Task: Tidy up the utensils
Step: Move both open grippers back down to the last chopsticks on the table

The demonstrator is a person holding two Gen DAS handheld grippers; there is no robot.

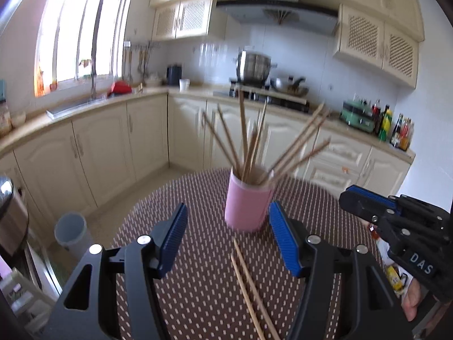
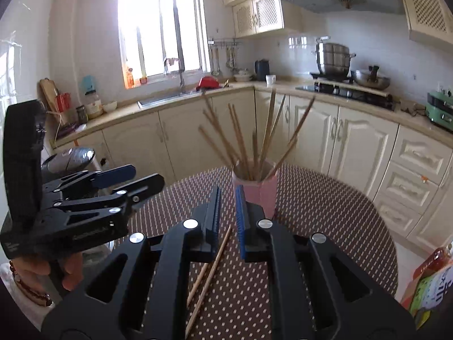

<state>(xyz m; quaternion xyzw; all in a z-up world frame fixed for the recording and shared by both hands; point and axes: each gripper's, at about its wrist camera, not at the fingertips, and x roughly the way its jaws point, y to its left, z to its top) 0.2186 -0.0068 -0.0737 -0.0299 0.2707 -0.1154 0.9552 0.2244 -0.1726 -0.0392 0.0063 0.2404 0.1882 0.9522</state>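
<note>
Kitchen with cream cabinets, window over the sink, stove and hood at the back; a round tabletop [image 1: 175,257] with a brown dotted cover carries the task's things.

Left to right: the left gripper [image 1: 228,239] has its blue pads apart and nothing between them, aimed down over the tabletop. Just ahead of it, near the far edge, stands the pink cup [image 1: 247,205], upright and full of chopsticks [image 1: 254,141] that fan out. Two loose chopsticks [image 1: 249,289] lie flat and side by side on the cover, on the near side of the cup, tips towards it. The right gripper [image 2: 228,212] has its pads nearly together and nothing clamped; the loose pair lies on the cover under it.

Handling, as a judgement: the sticks look light, stiff and thin, wood or bamboo, likely to roll or to slip on the cover. Best hold is probably across both at mid-length, pads square to them, so they lift as a pair. The cup looks light and top-heavy, so a nudge could tip it.
</note>
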